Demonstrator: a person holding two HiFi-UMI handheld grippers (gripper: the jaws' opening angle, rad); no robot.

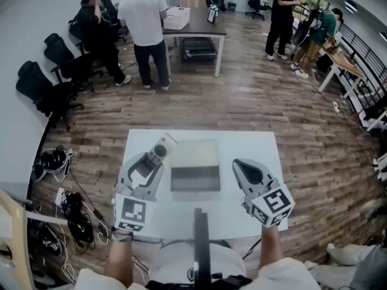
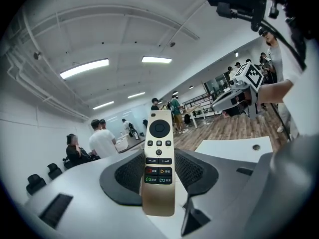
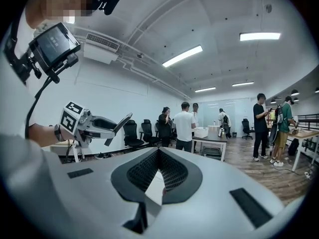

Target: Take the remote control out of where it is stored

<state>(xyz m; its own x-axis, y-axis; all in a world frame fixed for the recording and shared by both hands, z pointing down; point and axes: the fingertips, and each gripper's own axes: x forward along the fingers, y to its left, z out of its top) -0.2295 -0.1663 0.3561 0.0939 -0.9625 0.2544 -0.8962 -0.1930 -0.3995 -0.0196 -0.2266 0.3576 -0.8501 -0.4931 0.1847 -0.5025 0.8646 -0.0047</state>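
Note:
The remote control point(image 1: 161, 150) is a slim pale-gold bar with a round pad and several small buttons. My left gripper point(image 1: 151, 159) is shut on its lower end and holds it above the left part of the white table point(image 1: 254, 144). In the left gripper view the remote control point(image 2: 159, 158) stands upright between the jaws. A grey rectangular box point(image 1: 195, 167) sits in the middle of the table, just right of the remote and apart from it. My right gripper point(image 1: 240, 164) hovers to the right of the box, shut with nothing in it; its view shows the right gripper point(image 3: 158, 157) pads pressed together.
A black camera mount point(image 1: 201, 246) rises at the table's near edge. Cables and gear point(image 1: 66, 210) lie on the wood floor to the left. Further back stand several people point(image 1: 145, 29), office chairs point(image 1: 54, 71) and a dark table point(image 1: 196, 32).

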